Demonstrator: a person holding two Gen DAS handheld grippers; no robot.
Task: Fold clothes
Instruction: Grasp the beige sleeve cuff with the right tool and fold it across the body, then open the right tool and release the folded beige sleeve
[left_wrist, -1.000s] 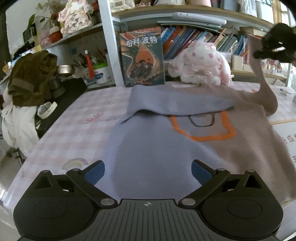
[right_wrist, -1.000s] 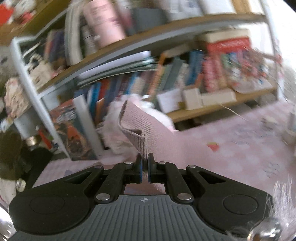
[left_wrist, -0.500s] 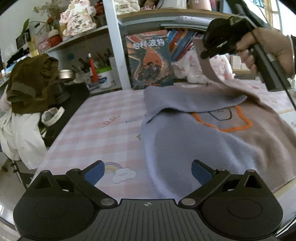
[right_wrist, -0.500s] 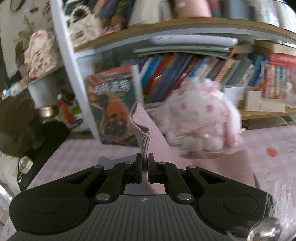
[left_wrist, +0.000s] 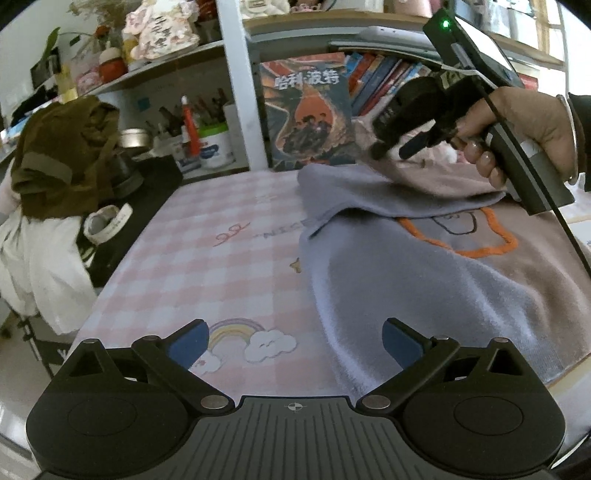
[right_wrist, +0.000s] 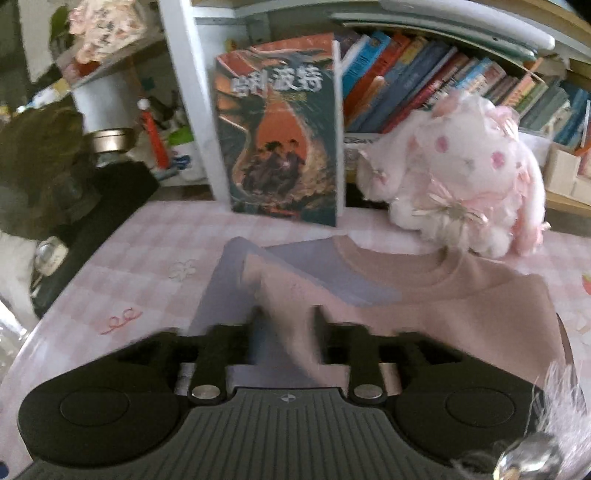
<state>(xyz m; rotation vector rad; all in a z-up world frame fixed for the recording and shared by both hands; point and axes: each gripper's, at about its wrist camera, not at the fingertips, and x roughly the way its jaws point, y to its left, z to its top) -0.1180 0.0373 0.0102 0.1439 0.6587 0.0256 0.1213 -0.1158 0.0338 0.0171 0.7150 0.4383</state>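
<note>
One book (right_wrist: 280, 147) behind sweater (left_wrist: 424, 280), seemingly apart.

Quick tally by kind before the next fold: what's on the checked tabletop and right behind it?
Sweaters: 1
Plush toys: 1
Upright front-facing books: 1
Grippers, left and right: 2
Total: 5

Sweater (left_wrist: 424, 280) on table (left_wrist: 221, 266), right side; book (left_wrist: 308, 114) upright behind it; plush (right_wrist: 461, 177) right of book; shelf (right_wrist: 443, 85) behind; clothes pile (left_wrist: 62, 155) off table's left edge.
</note>
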